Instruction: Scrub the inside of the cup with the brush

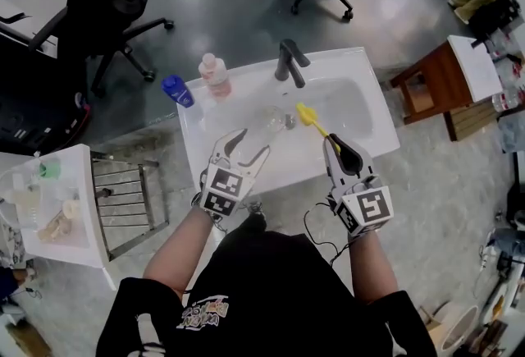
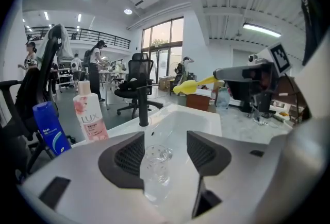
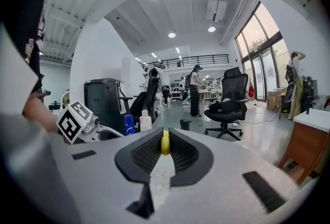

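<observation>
Sink (image 1: 361, 60) sits under both my tools, I'd guess so drips land in its basin, which looks bare; pink bottle (image 1: 215, 75) and blue bottle (image 1: 177, 90) wait on its ledge, fill unreadable. Left gripper (image 1: 254, 142) has its jaws part-spread and gripping the clear cup (image 2: 154, 171), mouth aimed away over the basin for access, only droplets inside. Right gripper (image 3: 165, 138) jaws pinch the yellow brush (image 1: 306, 114) handle tight, head just beside the cup mouth, not yet in.
</observation>
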The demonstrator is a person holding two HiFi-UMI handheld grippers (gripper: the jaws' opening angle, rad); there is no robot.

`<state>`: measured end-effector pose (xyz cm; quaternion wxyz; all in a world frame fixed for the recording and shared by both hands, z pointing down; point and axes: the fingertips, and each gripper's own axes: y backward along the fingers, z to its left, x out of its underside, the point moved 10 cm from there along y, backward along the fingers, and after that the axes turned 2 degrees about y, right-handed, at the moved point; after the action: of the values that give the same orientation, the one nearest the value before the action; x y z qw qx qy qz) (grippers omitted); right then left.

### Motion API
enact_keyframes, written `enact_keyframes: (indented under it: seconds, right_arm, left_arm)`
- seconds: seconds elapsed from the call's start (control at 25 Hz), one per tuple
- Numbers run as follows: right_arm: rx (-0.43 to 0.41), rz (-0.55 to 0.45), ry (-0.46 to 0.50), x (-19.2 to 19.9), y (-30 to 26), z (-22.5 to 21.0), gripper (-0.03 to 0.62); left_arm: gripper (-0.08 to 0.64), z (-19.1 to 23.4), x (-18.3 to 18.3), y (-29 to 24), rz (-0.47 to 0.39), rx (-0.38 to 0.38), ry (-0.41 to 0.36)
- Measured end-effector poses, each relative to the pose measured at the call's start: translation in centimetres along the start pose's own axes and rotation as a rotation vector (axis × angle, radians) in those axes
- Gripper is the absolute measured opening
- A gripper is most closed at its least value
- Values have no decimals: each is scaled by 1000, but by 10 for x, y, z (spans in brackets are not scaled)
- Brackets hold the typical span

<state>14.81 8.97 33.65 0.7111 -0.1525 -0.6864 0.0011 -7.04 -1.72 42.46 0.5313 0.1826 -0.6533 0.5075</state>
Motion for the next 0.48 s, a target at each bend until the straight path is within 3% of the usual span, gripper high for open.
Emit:
enact_keyframes:
  seconds: [0.48]
  right_arm:
    - [-40,56,68,-15,-47,2,37]
  left_arm:
    - [232,30,13,-27,51,38,36]
